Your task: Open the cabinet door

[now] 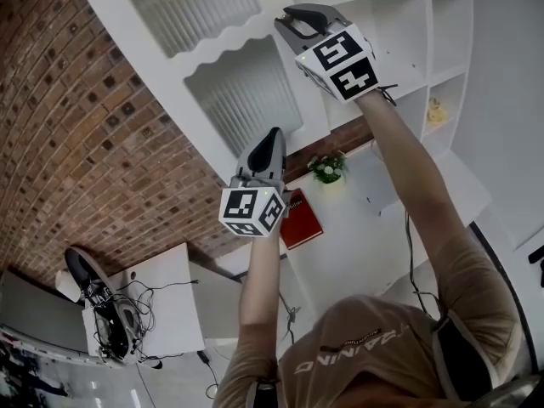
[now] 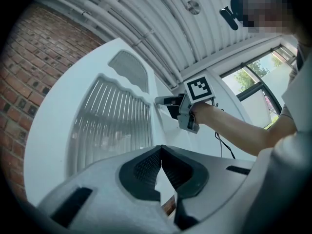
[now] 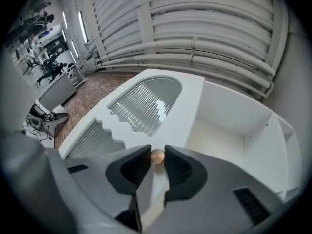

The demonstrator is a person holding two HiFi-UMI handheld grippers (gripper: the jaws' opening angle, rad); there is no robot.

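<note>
Right gripper (image 3: 157, 152) pinches knob (image 3: 157, 156) at cabinet door (image 3: 146, 101) edge; shelves (image 3: 229, 126) open beside.

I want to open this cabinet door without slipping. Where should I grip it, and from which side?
Grip the small round wooden knob at the door's edge, coming straight from the front, one jaw on each side; the ribbed panel is flat, with nothing else to pinch.

Lab hall: corrugated roof (image 3: 204, 28), brick wall (image 1: 76, 126), cabled table (image 1: 170, 266).
</note>
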